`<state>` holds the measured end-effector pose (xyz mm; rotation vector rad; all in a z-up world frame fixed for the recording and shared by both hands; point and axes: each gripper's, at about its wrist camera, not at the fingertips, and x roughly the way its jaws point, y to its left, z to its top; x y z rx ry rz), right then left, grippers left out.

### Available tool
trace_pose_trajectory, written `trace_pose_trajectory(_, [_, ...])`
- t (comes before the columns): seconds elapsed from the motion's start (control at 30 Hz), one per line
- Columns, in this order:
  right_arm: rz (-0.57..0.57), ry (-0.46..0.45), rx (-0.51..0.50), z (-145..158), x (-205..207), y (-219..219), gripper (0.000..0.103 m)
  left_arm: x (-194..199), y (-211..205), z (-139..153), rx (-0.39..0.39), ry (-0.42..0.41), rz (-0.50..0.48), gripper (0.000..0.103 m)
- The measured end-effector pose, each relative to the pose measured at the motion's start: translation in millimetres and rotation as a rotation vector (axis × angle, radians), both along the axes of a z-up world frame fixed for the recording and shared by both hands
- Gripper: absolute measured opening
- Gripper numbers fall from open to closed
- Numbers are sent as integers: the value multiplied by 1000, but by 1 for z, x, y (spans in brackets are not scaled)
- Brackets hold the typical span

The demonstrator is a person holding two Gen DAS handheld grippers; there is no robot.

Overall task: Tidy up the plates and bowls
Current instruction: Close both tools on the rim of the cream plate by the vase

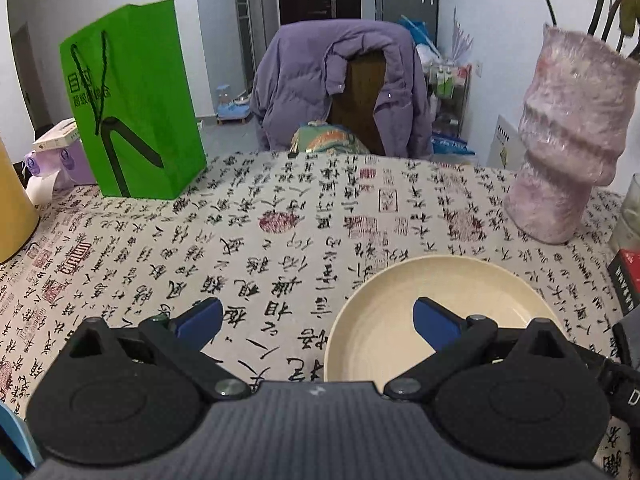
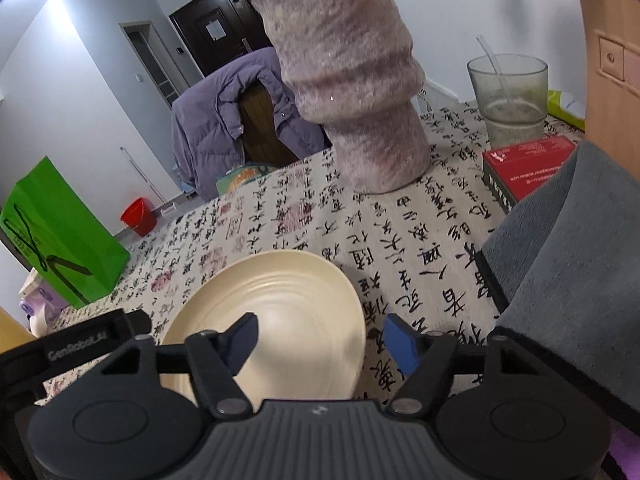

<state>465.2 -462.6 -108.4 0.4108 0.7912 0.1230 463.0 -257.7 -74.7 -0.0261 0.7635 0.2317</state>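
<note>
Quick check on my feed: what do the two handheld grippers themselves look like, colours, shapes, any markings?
Both match: the left gripper and right gripper have blue fingertip pads on black linkage arms, round black discs either side, and a ribbed dark-grey body. In the right view, a black bar reads GenRobot.AI.

Probably a home: jacket [image 1: 340, 80] on chair, calligraphy-print tablecloth [image 1: 240, 240].

plate [image 1: 436, 312] on table [image 1: 280, 216] — vase [image 1: 572, 140] behind (right) | bag [image 1: 136, 100] far left
</note>
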Motion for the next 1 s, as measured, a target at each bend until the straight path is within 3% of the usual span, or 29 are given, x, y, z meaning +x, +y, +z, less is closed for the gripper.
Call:
trace_pose_trajectory(0.17, [1, 16, 1, -4, 2, 0, 62, 7, 0, -8, -8, 36, -3, 103])
trace_pose_trajectory(0.47, [-3, 36, 3, -11, 5, 0, 47, 17, -3, -23, 17, 75, 9, 98])
trace_pose_trajectory(0.53, [-2, 44, 1, -12, 6, 1, 41, 19, -3, -26, 12, 95, 5, 85])
trace_pose_trajectory(0.8, [-9, 74, 4, -19, 9, -1, 32, 25, 1, -38, -12, 158, 4, 53])
trace_pose_trajectory(1.0, [-18, 97, 8, -24, 12, -2, 23, 26, 4, -42, -50, 177, -2, 42])
